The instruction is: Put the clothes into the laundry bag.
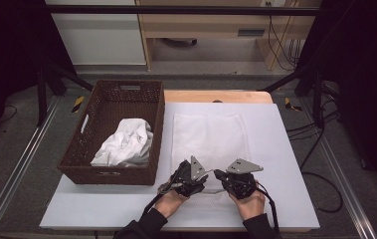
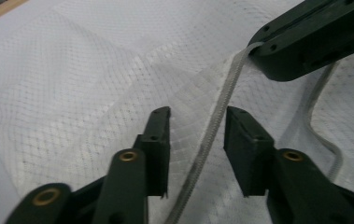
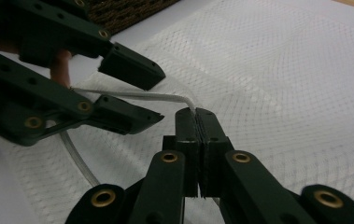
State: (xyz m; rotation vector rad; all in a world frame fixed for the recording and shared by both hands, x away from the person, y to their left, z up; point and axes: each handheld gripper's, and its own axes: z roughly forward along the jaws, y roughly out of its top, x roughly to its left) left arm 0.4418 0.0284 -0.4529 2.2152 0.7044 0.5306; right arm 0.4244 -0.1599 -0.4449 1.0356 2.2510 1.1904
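White tabletop under a dark frame, with a mesh laundry bag spread flat at its middle.

Its near hem, edged with a drawstring cord, is pinched and lifted by the right gripper, fingers clamped shut on it. The left gripper stands open, fingers straddling the cord without pressing. Opening the bag's mouth looks in hand; next, the left should regrip the hem. A wicker basket with white cloth sits left.
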